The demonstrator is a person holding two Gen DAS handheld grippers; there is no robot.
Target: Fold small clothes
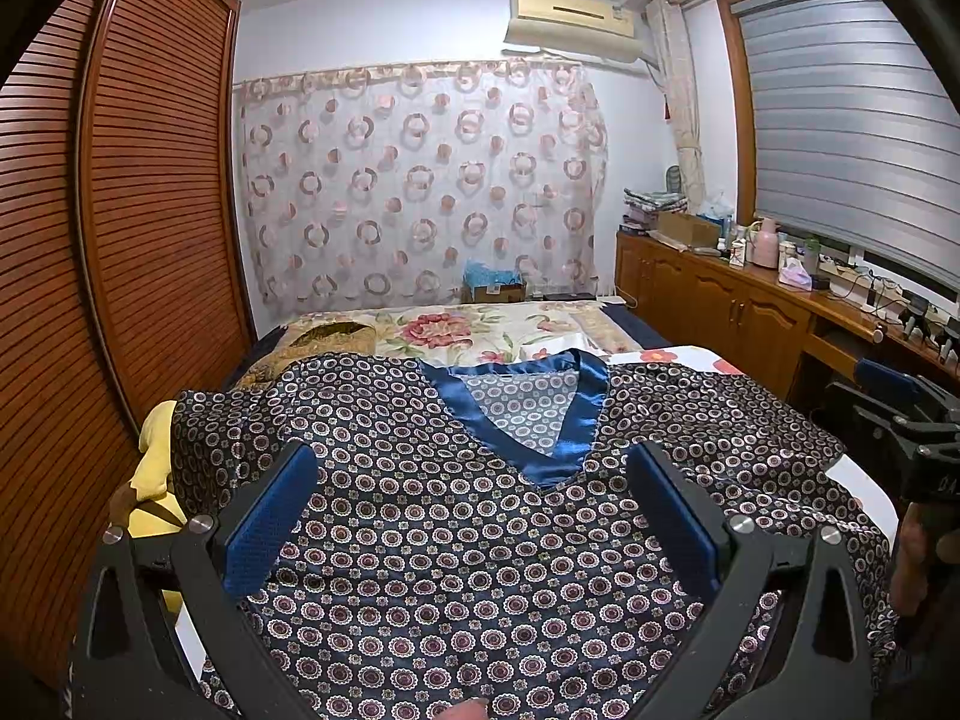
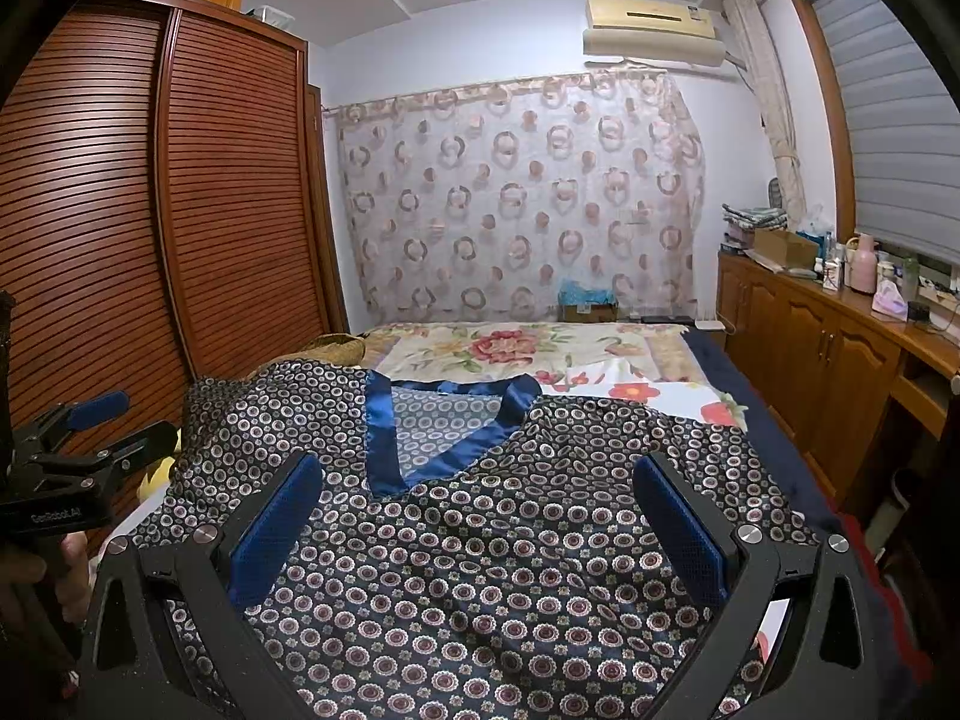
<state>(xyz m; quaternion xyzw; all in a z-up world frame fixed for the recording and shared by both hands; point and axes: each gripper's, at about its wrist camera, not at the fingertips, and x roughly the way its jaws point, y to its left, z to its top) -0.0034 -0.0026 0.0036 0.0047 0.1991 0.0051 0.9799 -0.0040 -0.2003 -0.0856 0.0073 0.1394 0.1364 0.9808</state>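
A dark navy patterned top (image 1: 450, 540) with a shiny blue V-neck collar (image 1: 540, 420) lies spread flat on the bed, front up, collar away from me; it also shows in the right wrist view (image 2: 480, 570). My left gripper (image 1: 474, 480) is open and empty, held just above the top's chest below the collar. My right gripper (image 2: 480, 492) is open and empty above the chest, to the right of the collar (image 2: 432, 438). Each gripper shows at the edge of the other's view: the right one (image 1: 900, 432) and the left one (image 2: 90, 432).
A floral bedspread (image 1: 468, 330) covers the bed beyond the top. A yellow cloth (image 1: 156, 468) lies at the top's left sleeve. A slatted wooden wardrobe (image 1: 120, 240) stands close on the left. A wooden cabinet (image 1: 750, 306) with clutter runs along the right.
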